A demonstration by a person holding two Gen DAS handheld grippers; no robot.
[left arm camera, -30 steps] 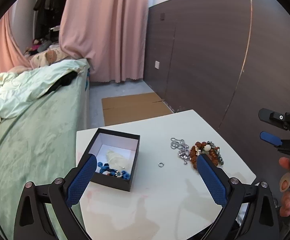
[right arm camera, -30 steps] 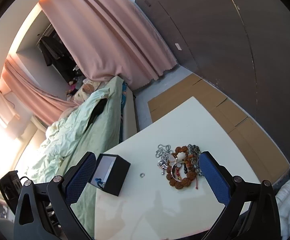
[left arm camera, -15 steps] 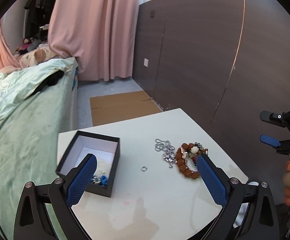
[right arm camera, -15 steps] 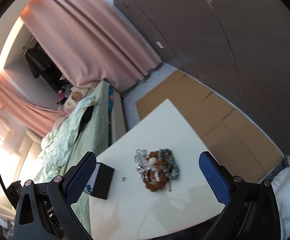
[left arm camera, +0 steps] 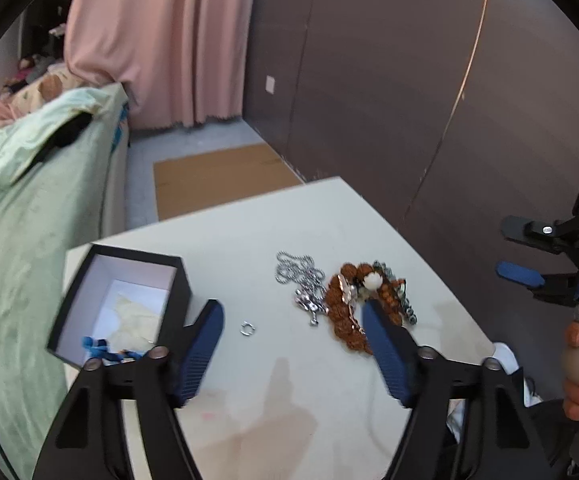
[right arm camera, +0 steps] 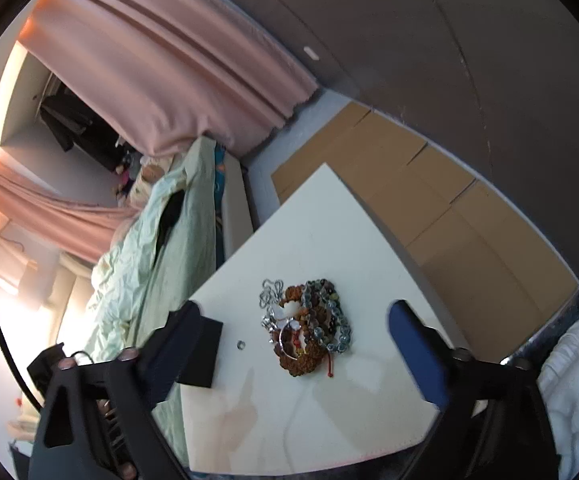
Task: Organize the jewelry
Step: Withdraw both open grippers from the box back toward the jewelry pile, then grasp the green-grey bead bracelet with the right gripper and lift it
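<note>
A pile of jewelry lies on the white table: a brown bead bracelet, a silver chain and a grey bead string. A small silver ring lies apart, left of the pile. A black box with a white lining stands open at the table's left and holds blue beads. My left gripper is open and empty above the ring. My right gripper is open and empty above the pile; the ring and box show to its left.
A bed with a green cover runs along the table's left side. Flat cardboard lies on the floor behind the table. A dark panelled wall stands to the right. Pink curtains hang at the back.
My left gripper has moved right, from over the box toward the ring and pile, and its fingers have come closer together. My right gripper has tilted and come over the pile.
</note>
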